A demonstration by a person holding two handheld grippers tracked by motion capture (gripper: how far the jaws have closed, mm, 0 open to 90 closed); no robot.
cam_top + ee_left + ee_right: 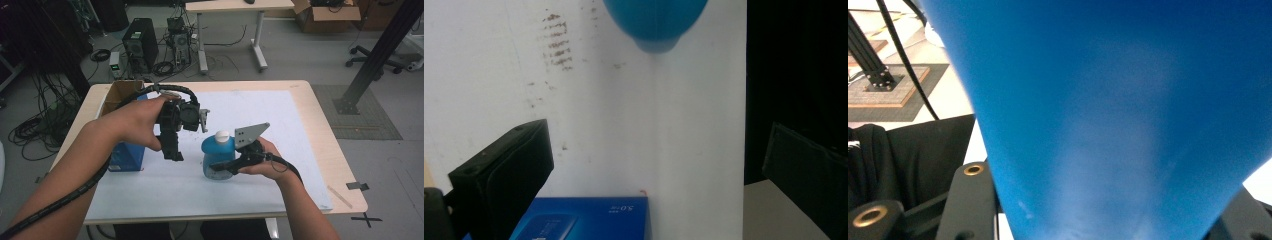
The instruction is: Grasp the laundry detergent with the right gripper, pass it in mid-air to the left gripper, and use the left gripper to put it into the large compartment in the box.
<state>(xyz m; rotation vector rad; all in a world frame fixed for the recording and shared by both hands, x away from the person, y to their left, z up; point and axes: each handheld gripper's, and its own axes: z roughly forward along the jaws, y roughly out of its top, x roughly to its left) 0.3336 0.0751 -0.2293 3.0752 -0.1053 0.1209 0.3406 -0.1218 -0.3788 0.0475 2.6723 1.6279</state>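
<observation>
A blue plastic bottle [218,152] with a white cap [222,135] stands upright near the middle of the white mat [260,110]. My right gripper [220,167] is shut on its lower body, coming in from the right. In the right gripper view the bottle [1118,115] sits close between the jaws of the right gripper [1108,222]. Left of the bottle, my left gripper [172,154] points down above the mat. Its jaws stand wide apart with nothing between them [654,132]. That view also has the bottle [655,20] at its top.
A blue carton [127,156] stands on the mat's left edge, below the left hand, and shows again as a blue carton [589,217] under the left jaws. An open cardboard box [120,92] sits at the table's far left corner. Cables trail from both grippers.
</observation>
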